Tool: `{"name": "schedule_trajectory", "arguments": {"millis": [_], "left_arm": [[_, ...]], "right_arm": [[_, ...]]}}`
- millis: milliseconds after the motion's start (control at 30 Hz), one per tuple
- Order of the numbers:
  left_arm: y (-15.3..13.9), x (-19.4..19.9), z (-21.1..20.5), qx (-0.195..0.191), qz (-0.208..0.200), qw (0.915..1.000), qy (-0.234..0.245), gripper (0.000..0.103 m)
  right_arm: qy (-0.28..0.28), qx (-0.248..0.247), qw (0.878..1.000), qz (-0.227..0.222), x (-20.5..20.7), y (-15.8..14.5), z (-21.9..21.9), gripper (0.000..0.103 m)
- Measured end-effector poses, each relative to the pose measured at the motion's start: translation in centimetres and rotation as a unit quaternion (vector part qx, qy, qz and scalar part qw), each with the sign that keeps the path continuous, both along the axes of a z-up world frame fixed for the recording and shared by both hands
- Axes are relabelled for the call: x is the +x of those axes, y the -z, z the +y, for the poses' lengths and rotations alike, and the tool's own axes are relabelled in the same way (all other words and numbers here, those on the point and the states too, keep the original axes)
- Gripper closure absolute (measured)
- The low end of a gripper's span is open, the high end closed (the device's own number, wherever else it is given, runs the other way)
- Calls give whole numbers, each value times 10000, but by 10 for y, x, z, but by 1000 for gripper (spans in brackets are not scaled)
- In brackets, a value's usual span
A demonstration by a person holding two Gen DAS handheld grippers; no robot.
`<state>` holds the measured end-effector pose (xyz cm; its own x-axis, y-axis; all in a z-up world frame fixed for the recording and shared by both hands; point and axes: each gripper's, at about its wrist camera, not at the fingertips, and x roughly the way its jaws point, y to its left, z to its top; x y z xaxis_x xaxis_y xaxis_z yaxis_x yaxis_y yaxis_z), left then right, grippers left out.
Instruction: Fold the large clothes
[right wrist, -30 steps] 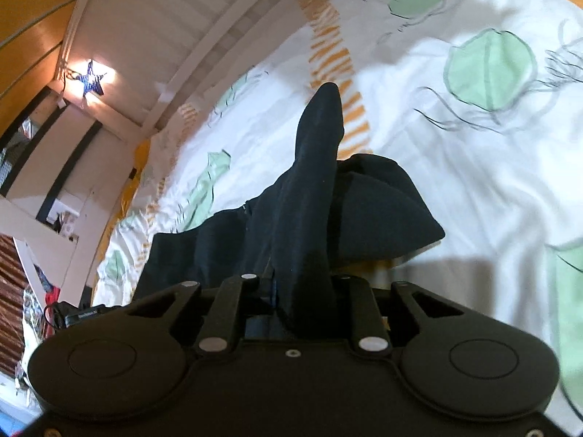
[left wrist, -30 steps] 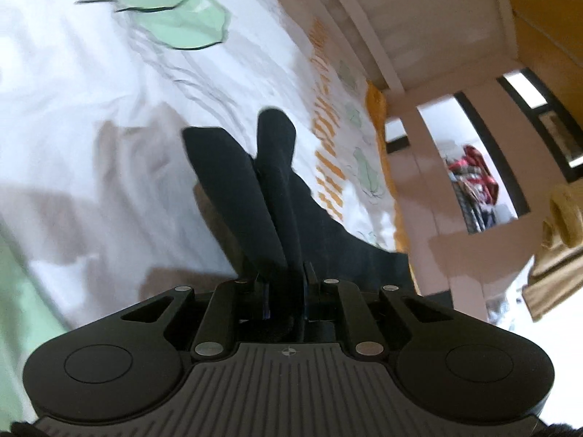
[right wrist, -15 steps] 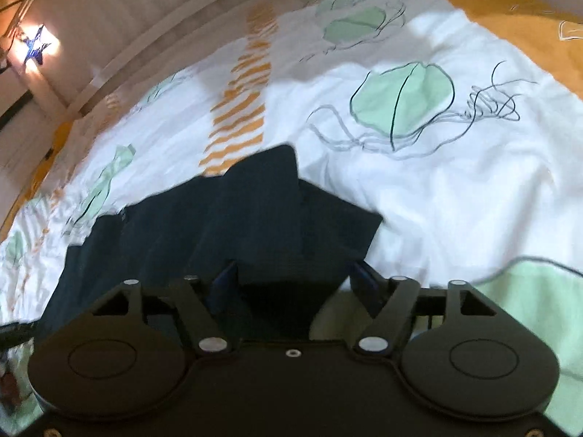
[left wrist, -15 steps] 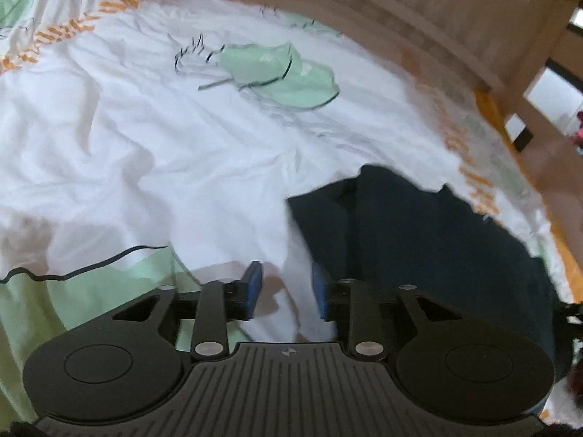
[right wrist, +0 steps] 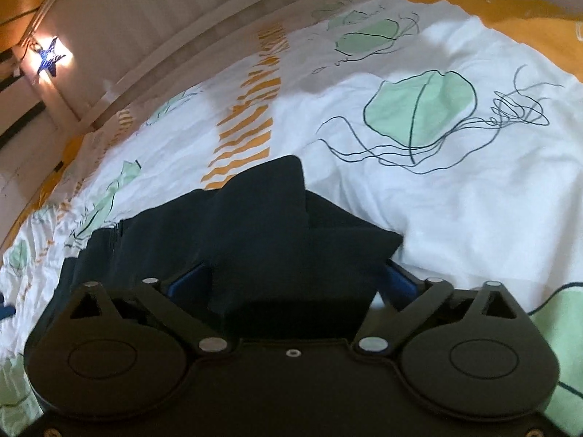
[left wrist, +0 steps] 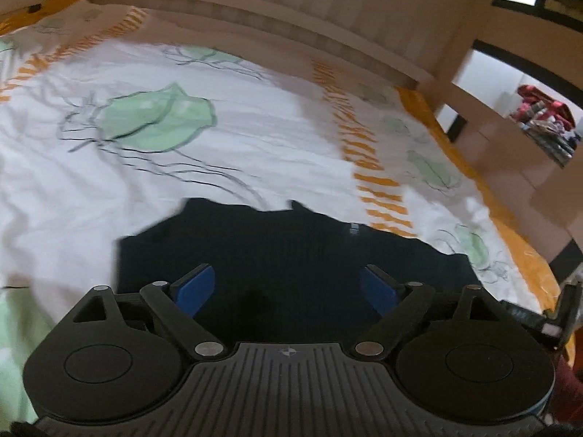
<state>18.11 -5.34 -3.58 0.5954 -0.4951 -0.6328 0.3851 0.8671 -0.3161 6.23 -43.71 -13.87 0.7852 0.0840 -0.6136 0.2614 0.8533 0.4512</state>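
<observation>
A dark navy garment (left wrist: pixel 284 251) lies spread on the bed, folded over itself. In the right wrist view its folded layers (right wrist: pixel 262 218) end in a point toward the far side. My left gripper (left wrist: pixel 286 287) hovers over the near part of the cloth. Its jaws are opening wide, the blue pads (left wrist: pixel 193 287) are bare and nothing is gripped. My right gripper (right wrist: pixel 293 282) is low on the garment with its jaws opening too. A fold of the cloth lies between its blue pads (right wrist: pixel 186 284), and they do not press on it.
The bed has a white duvet (left wrist: pixel 255 138) printed with green jellyfish (right wrist: pixel 419 109) and orange stripes (left wrist: pixel 375 182). A pale slatted bed rail (left wrist: pixel 291 3) runs along the far side. A shelf with clothes (left wrist: pixel 546 123) stands at the right. A star lamp (right wrist: pixel 49 58) glows at the left.
Both grippers let go of the dark garment and spread their jaws wide. The cloth dropped onto the bed. The left gripper swung across over it, and the right one sank lower.
</observation>
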Motion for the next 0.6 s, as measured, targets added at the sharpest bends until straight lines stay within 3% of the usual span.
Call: {"name": "schedule_trajectory", "arguments": {"millis": [100,267,500,600], "left_arm": [[4,-2,-33,160,-164,9996,142,15],[16,-1,-86,765,-410,9958,300,14],[49,9,-123,1327,-194,9905,291,14],[61,7,-128,1543,-262,9872,301,8]], "right_arm": [[-24,-113,9999,18,1,0,4,1],[-23,-93,10000,-20,-1,1,2,1],[-29,-95,9999,-33,-1,1,2,1],[-28,-88,10000,-34,-1,1,2,1]]}}
